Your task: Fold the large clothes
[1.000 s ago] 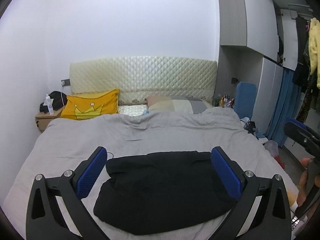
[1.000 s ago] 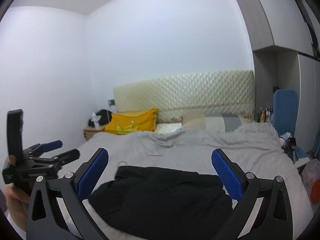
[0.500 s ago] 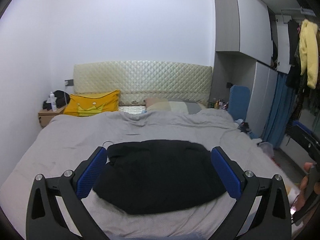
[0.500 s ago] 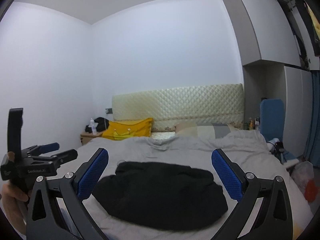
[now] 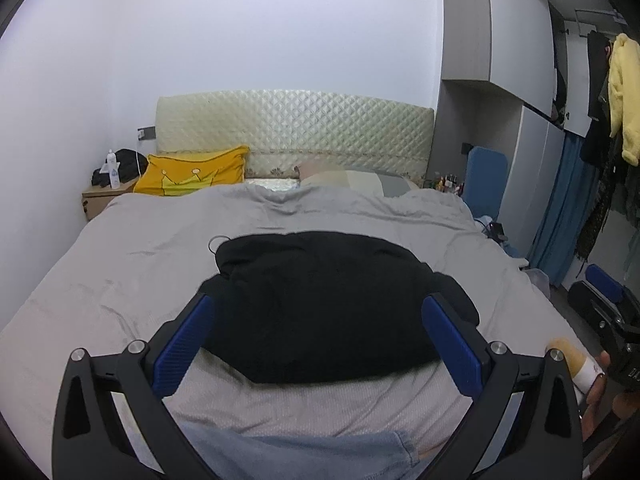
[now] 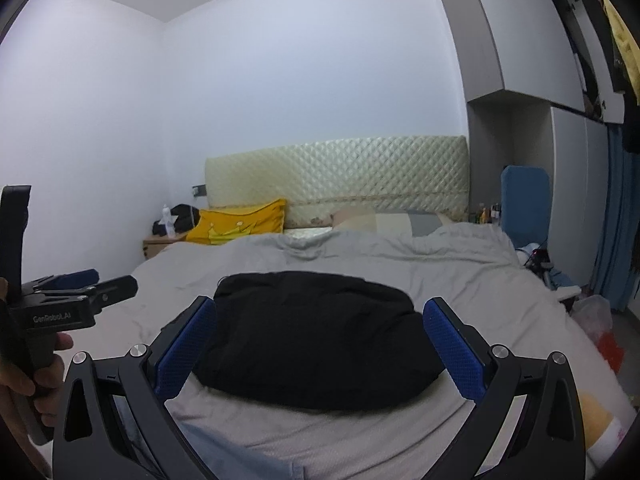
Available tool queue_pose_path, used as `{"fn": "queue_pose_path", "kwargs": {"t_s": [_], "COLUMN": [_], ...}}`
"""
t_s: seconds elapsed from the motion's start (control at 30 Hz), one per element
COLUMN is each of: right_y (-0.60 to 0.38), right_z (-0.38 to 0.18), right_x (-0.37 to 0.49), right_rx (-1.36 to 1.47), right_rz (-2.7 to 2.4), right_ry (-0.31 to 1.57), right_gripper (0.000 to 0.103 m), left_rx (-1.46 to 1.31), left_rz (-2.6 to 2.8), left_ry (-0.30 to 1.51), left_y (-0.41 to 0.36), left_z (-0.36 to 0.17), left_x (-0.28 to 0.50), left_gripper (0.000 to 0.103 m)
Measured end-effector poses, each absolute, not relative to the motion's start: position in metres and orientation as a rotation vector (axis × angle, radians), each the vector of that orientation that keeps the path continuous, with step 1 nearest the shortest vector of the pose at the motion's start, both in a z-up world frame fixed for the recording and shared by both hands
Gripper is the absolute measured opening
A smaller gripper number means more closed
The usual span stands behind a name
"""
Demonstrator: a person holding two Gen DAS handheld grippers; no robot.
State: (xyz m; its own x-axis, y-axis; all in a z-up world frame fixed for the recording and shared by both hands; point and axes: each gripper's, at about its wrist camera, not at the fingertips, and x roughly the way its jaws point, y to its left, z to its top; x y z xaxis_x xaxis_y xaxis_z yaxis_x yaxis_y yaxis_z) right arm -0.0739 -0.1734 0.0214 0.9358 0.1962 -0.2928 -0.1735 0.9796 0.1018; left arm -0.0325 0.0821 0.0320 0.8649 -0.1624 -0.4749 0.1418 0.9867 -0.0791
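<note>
- A bedroom, seen from two handheld tongs pointing over the foot of a bed [image 5: 120, 264] towards a quilted headboard [image 5: 294, 132].
- The left tongs [image 5: 318, 330] are spread wide, blue pads far apart, gripping nothing.
- The right tongs [image 6: 320, 330] are likewise spread wide and empty.
- A black garment [image 5: 320, 304] lies on the grey bedcover just ahead of both tongs; in each wrist view it shows between the two pads, beyond the tips and not touched by them.
- The garment forms a compact, rounded, thick bundle with no sleeves or loose flaps sticking out, so it looks already folded. A thin loop, perhaps a cord or hanger tab, peeks out at its far left corner.
- Judging by this, the folding seems done or nearly done. At most a final squaring of the edges could remain, or a move to another garment.
- Past the garment, to the left, a yellow pillow [image 5: 192, 174] rests against the headboard.
- In the right wrist view, a hand [image 6: 30, 364] holds the left tongs off to the left, level with the bed and apart from the garment.
</note>
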Motion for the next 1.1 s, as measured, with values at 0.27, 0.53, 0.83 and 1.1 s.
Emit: {"fn": "queue_pose_path", "kwargs": {"t_s": [0.27,0.53,0.83,1.1], "right_y": [-0.181,-0.174,-0.172,-0.173], "right_z": [-0.003,-0.009,-0.009,-0.007], "right_x": [-0.07,-0.073,-0.076,-0.078], "right_rx": [0.11,0.098,0.098,0.102], "right_rz": [0.162,0.168,0.173,0.169], "right_ry": [0.365,0.384,0.386,0.386], "right_gripper": [0.103,0.103,0.103,0.103], "left_rx": [-0.031,-0.029,-0.034,-0.036], "left_rz": [-0.159,-0.15,-0.148,-0.151], "left_ry": [0.555,0.582,0.589,0.594], "left_y": [0.076,0.076,0.078,0.079], "left_z": [0.009,0.003,0.002,0.002], "left_x": [-0.031,-0.029,-0.03,-0.032], "left_gripper": [0.103,0.103,0.103,0.103]}}
